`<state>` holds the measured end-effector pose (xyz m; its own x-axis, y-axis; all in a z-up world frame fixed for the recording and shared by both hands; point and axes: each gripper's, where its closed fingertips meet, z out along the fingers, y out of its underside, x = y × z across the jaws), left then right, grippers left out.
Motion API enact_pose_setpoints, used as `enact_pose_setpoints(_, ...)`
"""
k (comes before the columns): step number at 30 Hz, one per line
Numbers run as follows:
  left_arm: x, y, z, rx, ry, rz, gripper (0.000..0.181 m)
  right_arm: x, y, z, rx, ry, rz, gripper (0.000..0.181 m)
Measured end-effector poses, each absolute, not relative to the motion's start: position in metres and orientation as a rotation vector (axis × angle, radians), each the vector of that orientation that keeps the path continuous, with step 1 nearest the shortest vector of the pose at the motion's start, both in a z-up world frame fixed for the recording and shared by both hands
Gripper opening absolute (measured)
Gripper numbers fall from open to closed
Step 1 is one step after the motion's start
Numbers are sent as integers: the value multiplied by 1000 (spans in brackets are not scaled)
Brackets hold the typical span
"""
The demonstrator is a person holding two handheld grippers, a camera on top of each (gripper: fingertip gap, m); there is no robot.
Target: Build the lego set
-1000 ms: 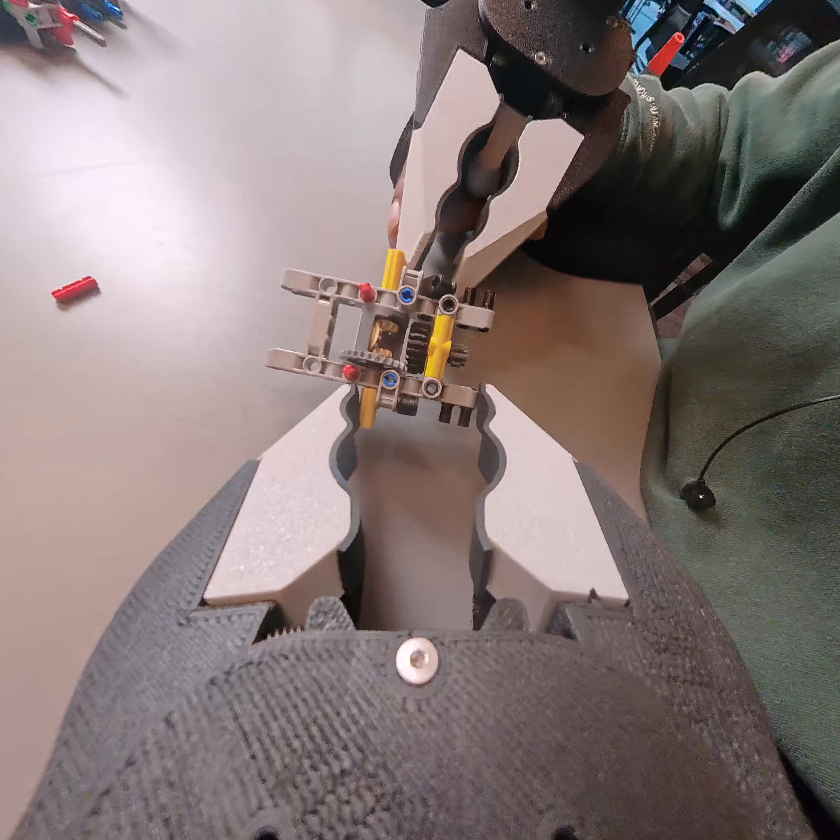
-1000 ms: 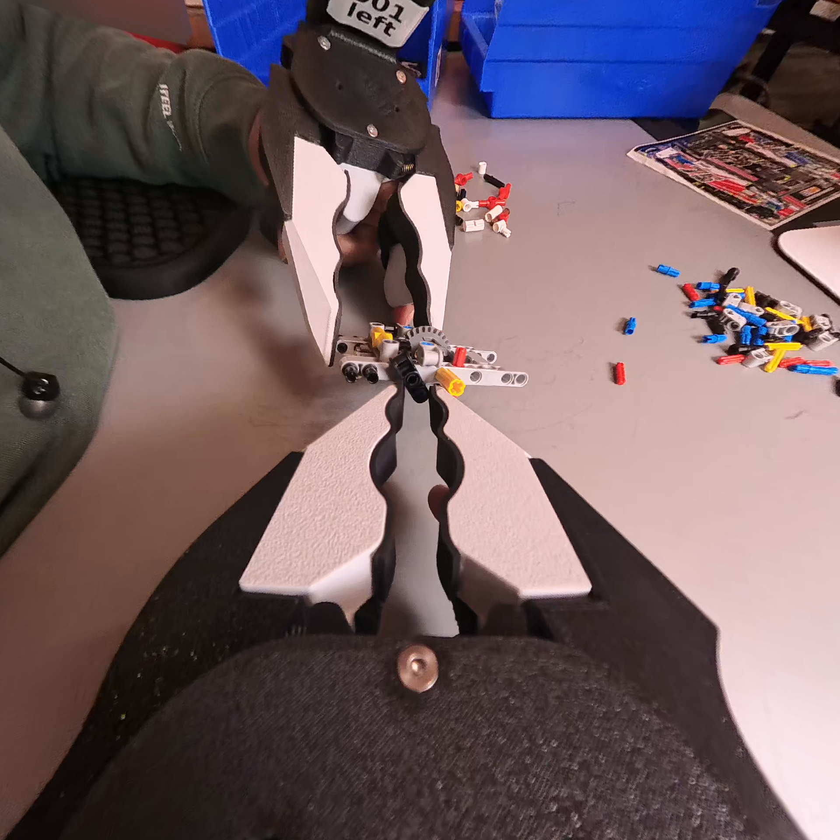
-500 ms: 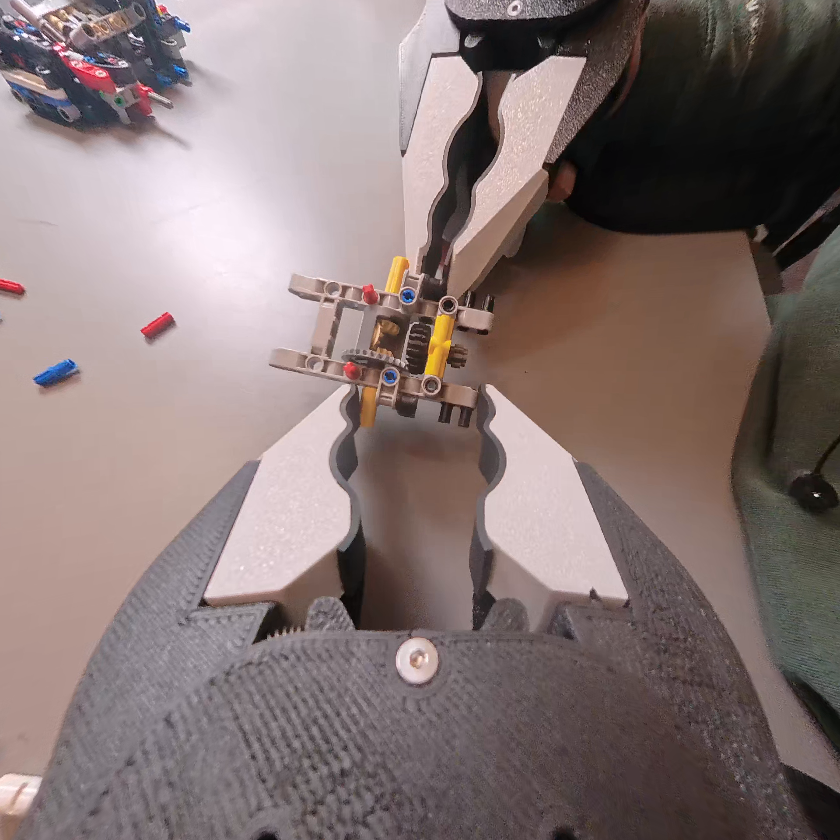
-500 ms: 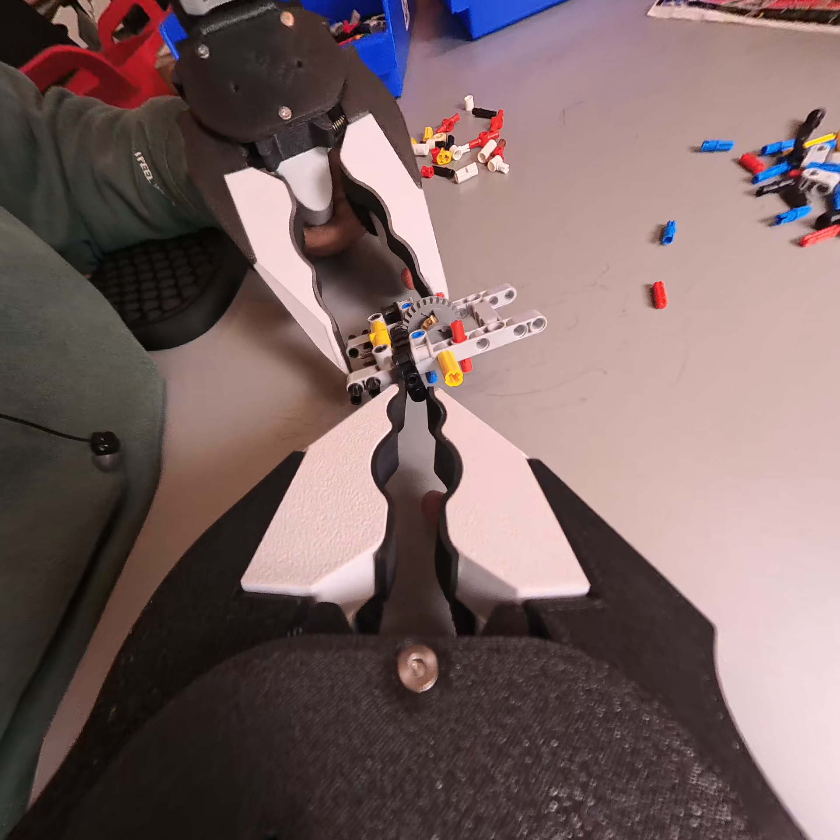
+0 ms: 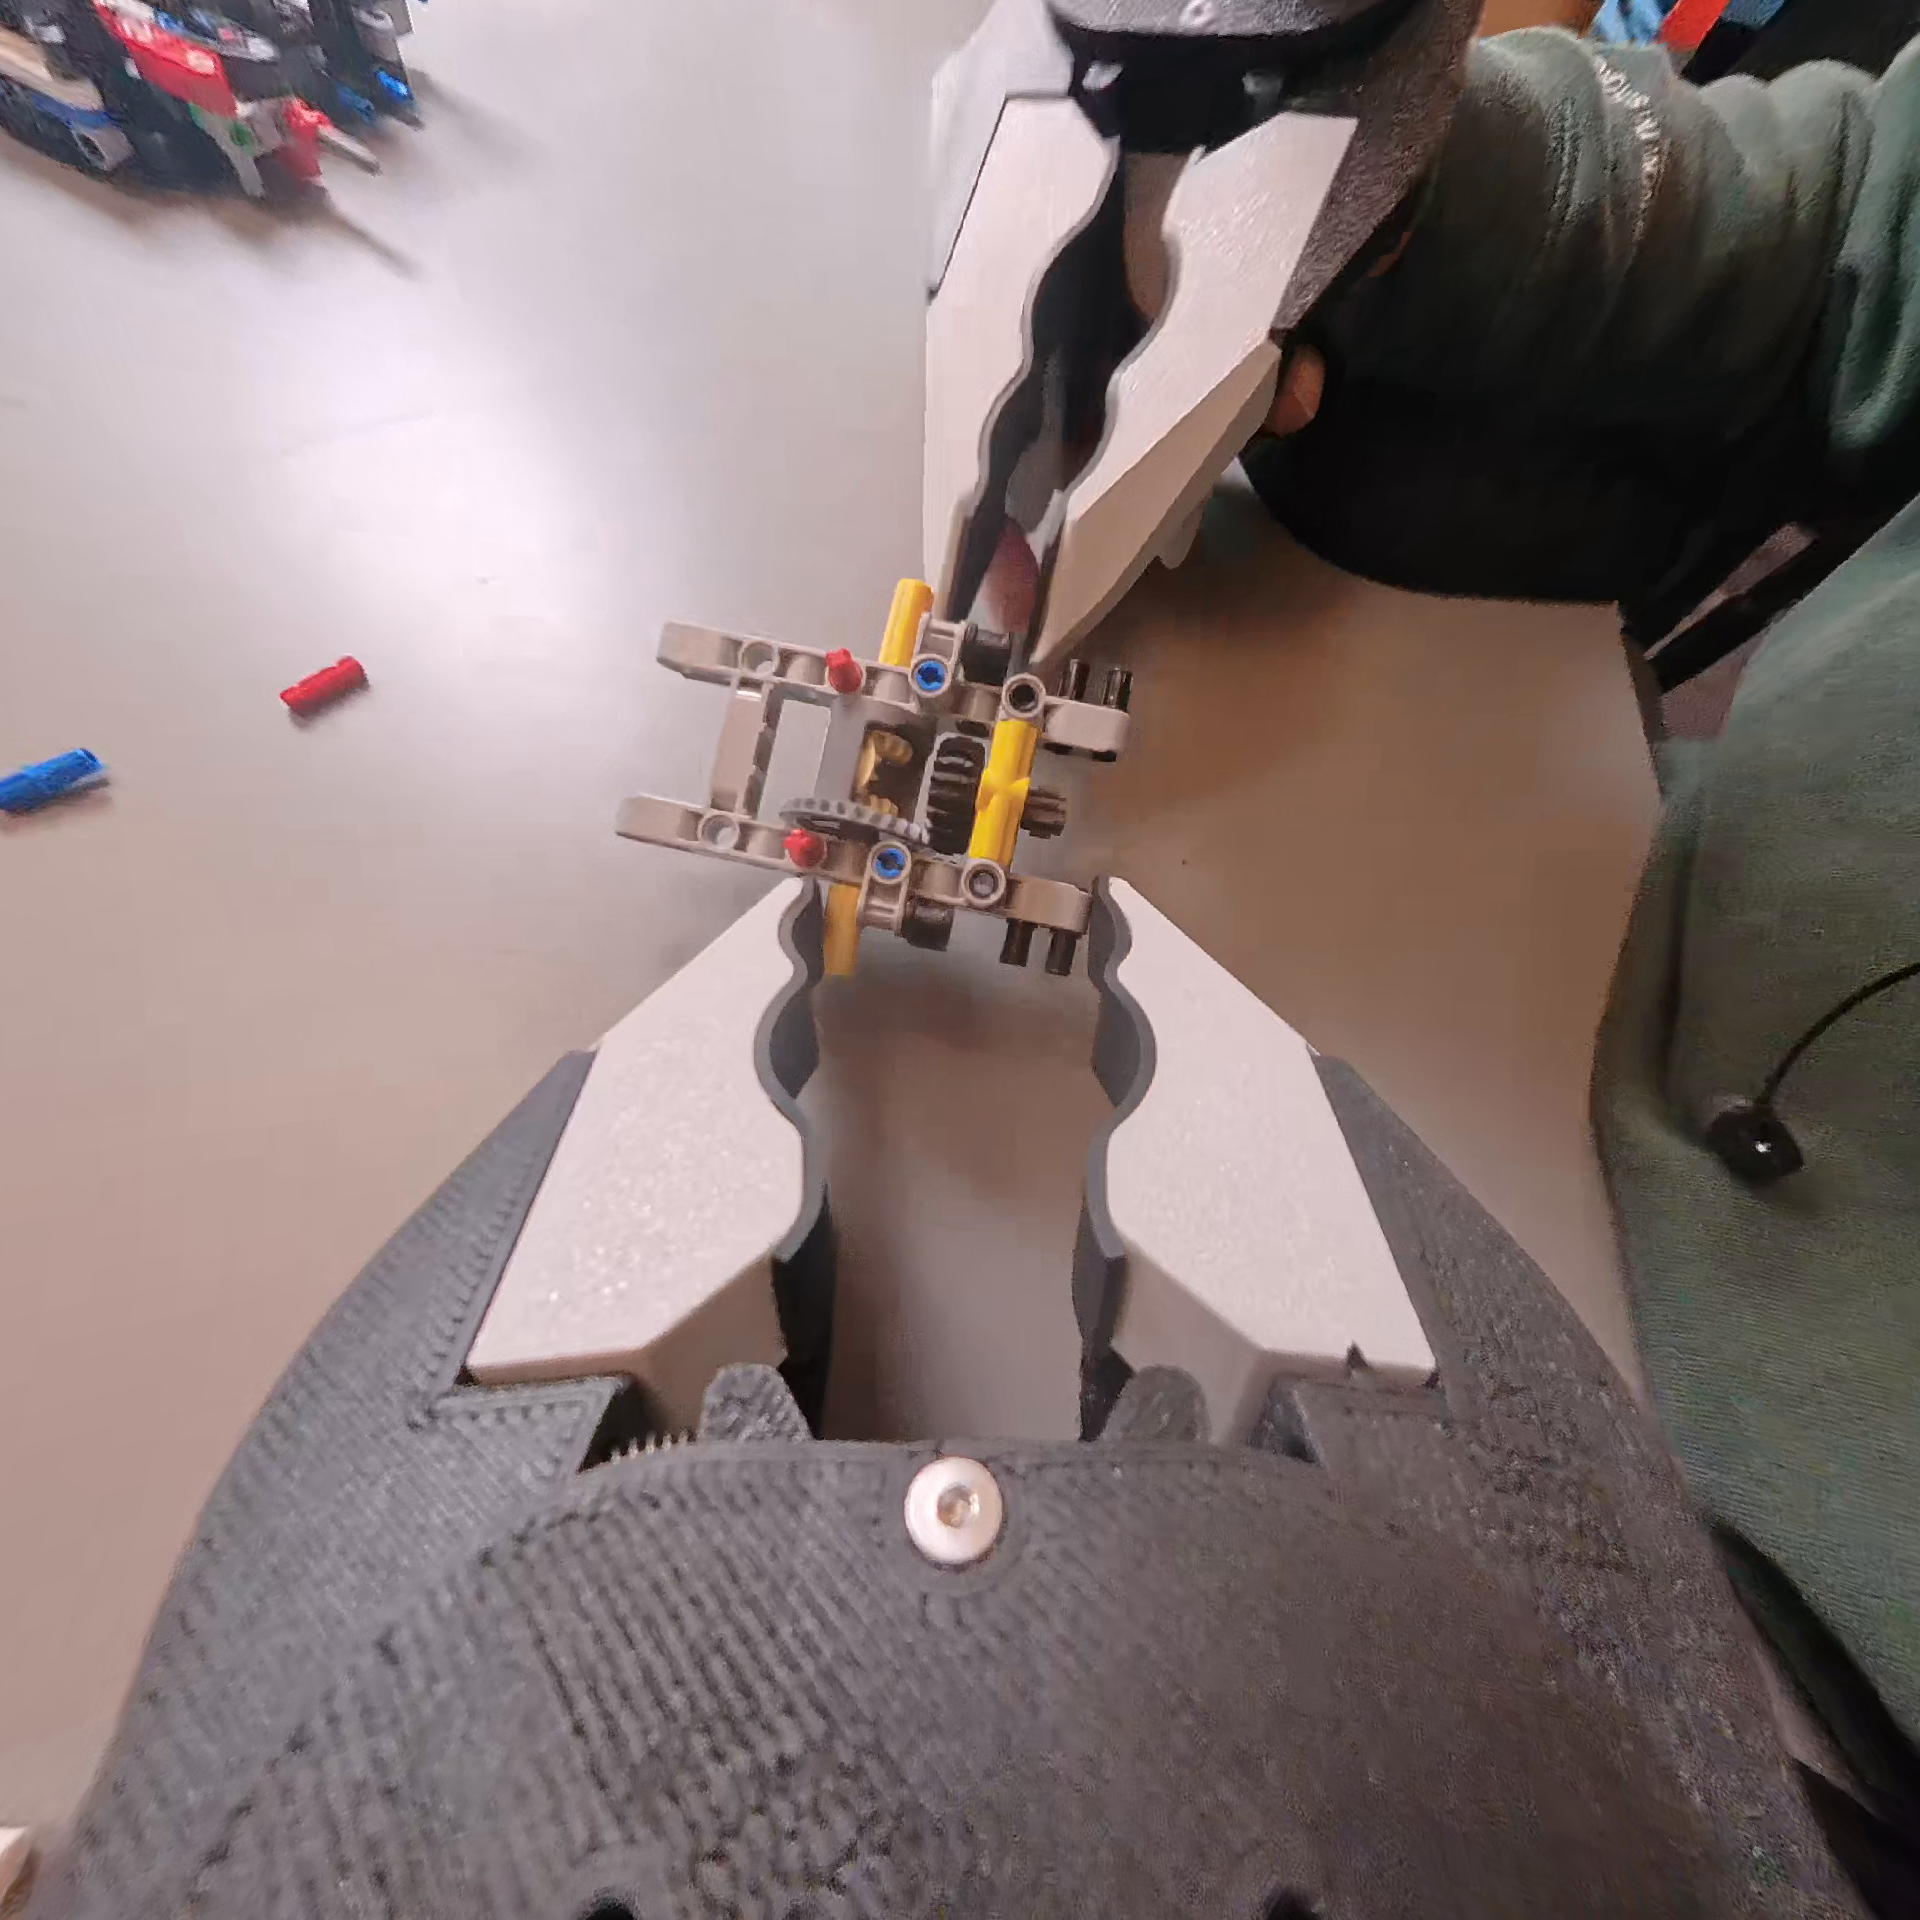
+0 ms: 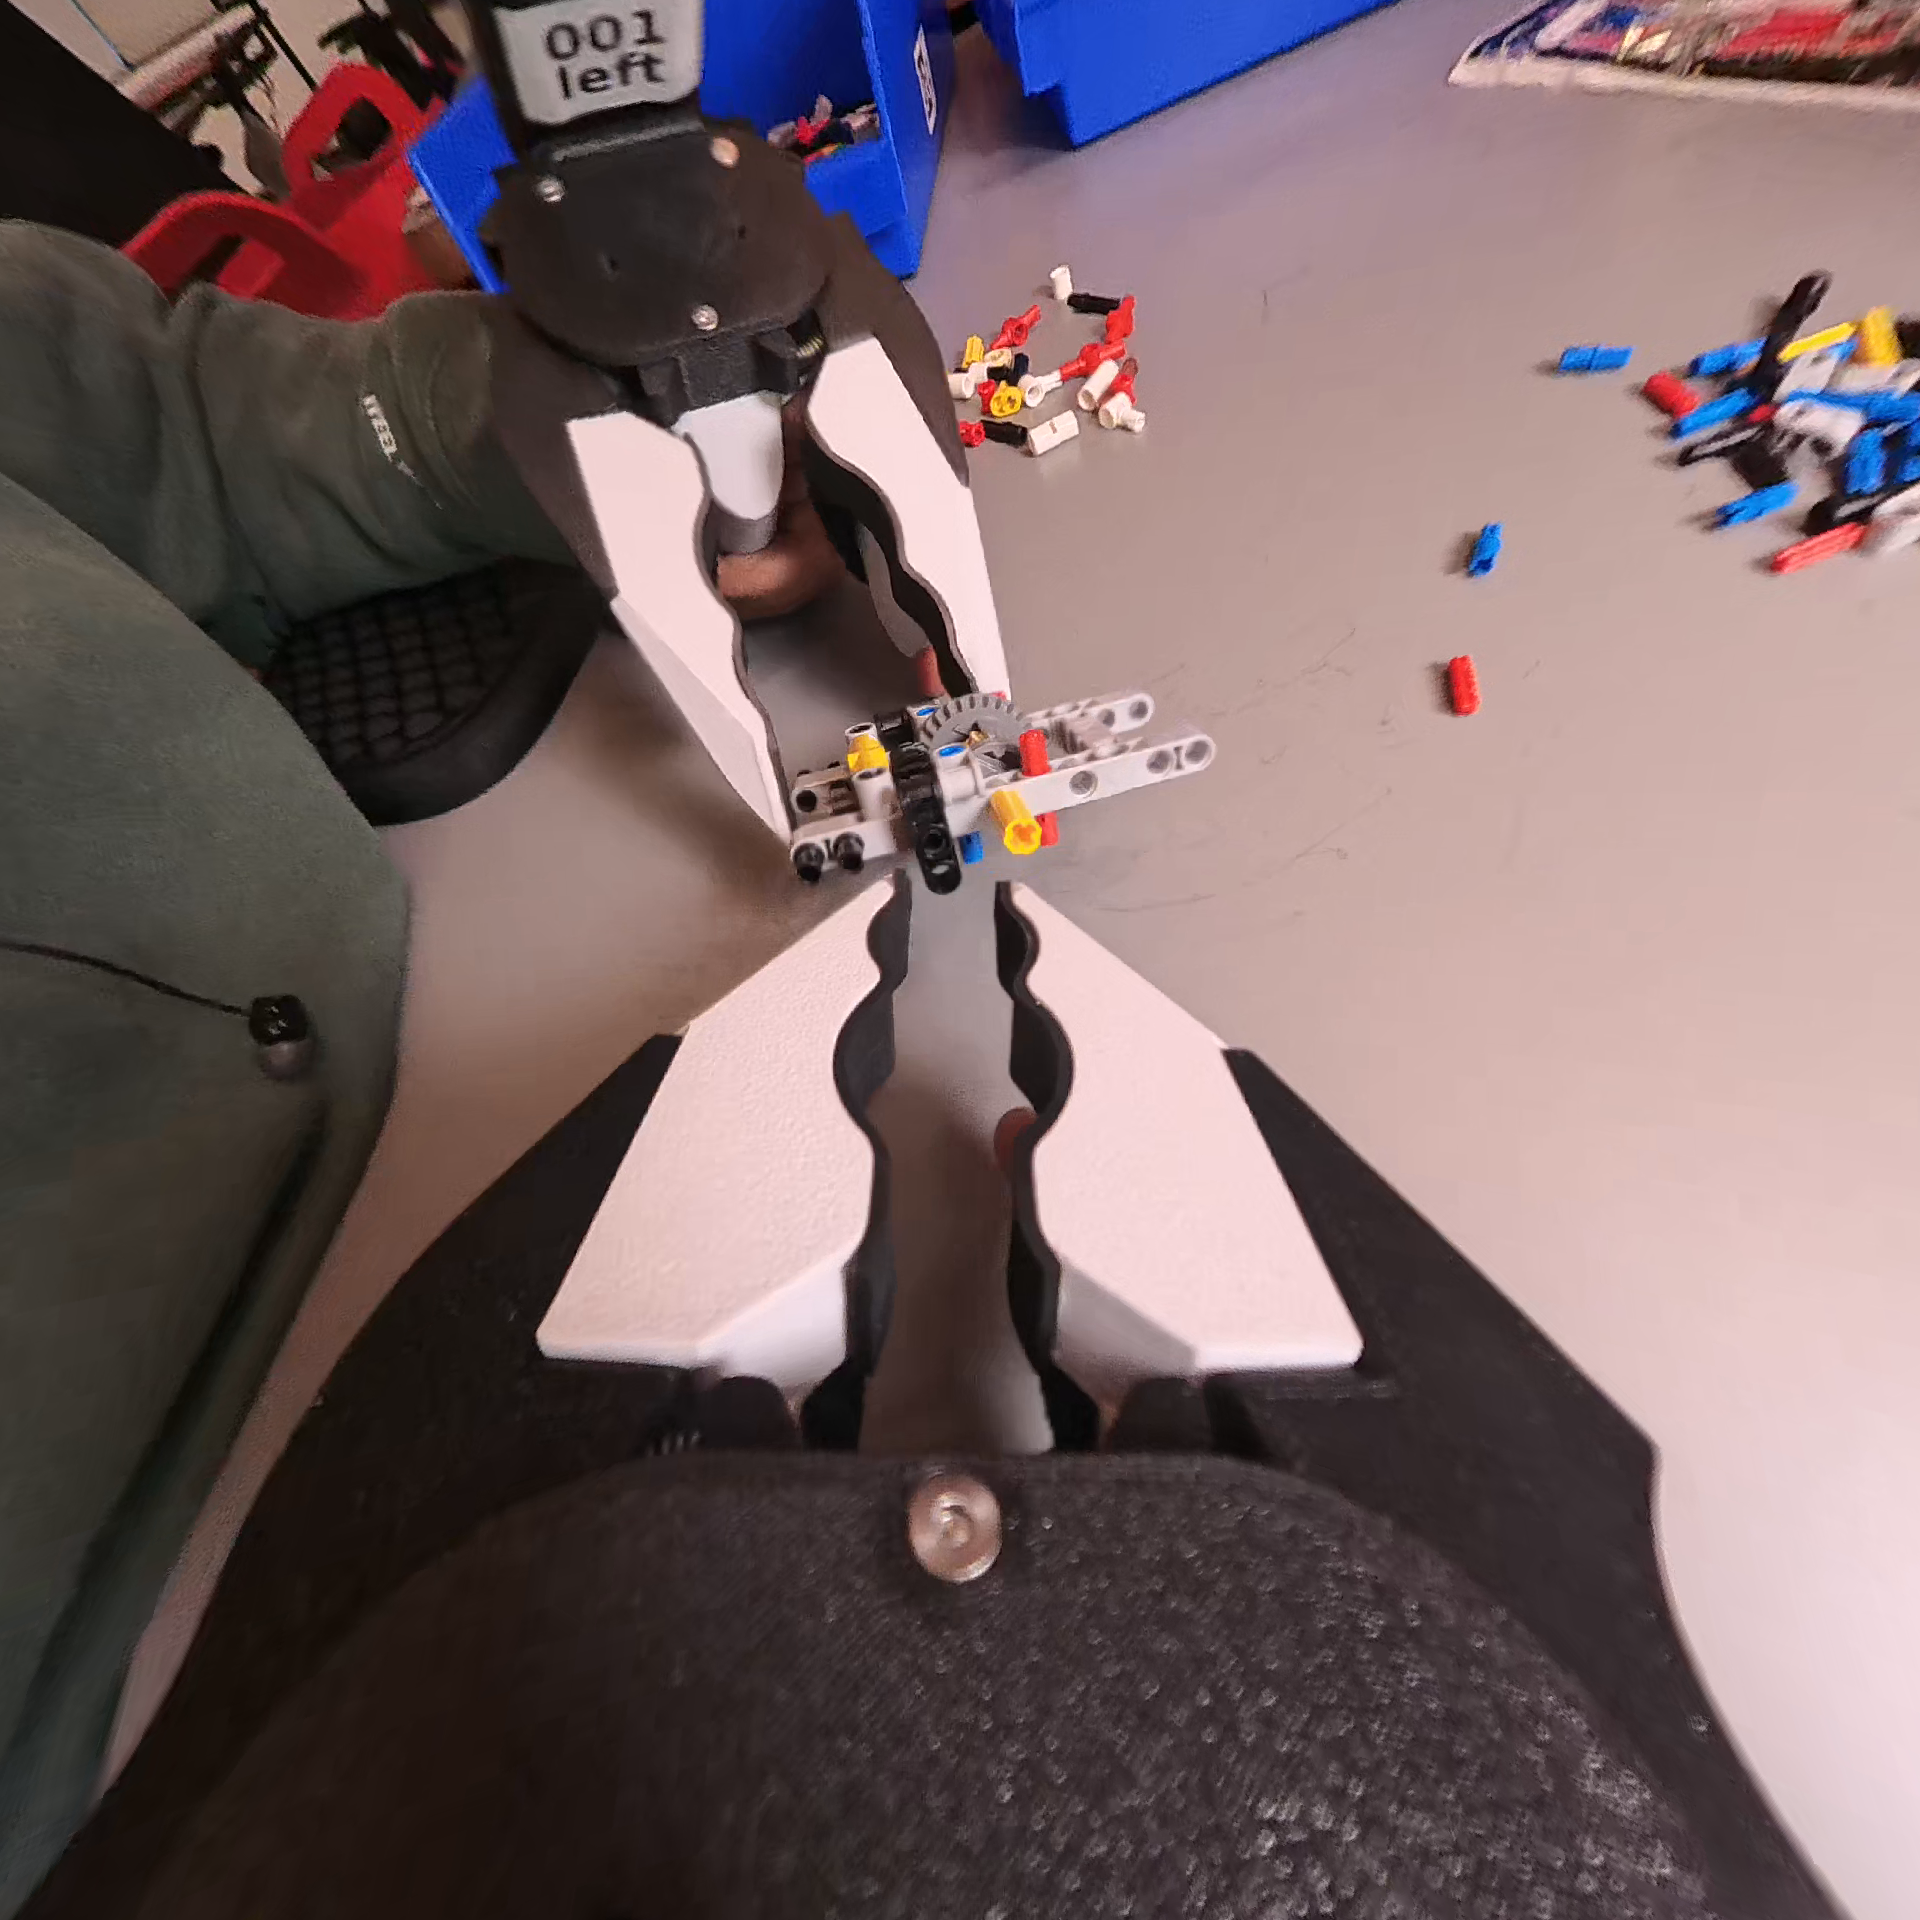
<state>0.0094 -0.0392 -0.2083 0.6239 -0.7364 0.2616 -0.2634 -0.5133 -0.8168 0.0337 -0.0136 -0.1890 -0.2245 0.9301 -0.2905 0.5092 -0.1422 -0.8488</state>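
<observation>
A grey lego gear assembly with yellow axles, red and blue pins and black gears hangs above the table. My left gripper is shut on it, one fingertip at each end of its near beam. My right gripper comes in from the far side, with its jaws nearly together on a black piece at the assembly's far beam. In the right wrist view the right gripper pinches that black piece from below. The left gripper clamps the assembly from behind.
A partly built model stands far left. A red pin and a blue pin lie loose. Blue bins, two piles of small parts, a booklet, a green sleeve and the table edge are in view. Tip to tip, the grippers are about 5 cm apart.
Both grippers have swung together with the assembly between them, which now tilts more toward the right wrist camera. Neither grip has changed.
</observation>
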Motion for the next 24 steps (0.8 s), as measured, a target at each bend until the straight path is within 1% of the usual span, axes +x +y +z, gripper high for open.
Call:
enact_pose_setpoints(1,9,-40,-209,-2081,765,-813,50,36,-10,-186,-1575,-1713,1299,15)
enact_pose_setpoints(6,11,-41,-205,-2077,728,-906,50,36,-3,-177,-1419,-1704,1178,16)
enact_pose_setpoints(11,13,-41,-203,-2070,709,-930,50,32,-17,-182,-1369,-1768,1153,7)
enact_pose_setpoints(19,16,-42,-201,-2063,736,-886,49,30,-21,-183,-1474,-1734,1250,7)
enact_pose_setpoints(24,13,-37,-199,-2041,762,-760,50,28,-18,-183,-1619,-1653,1346,7)
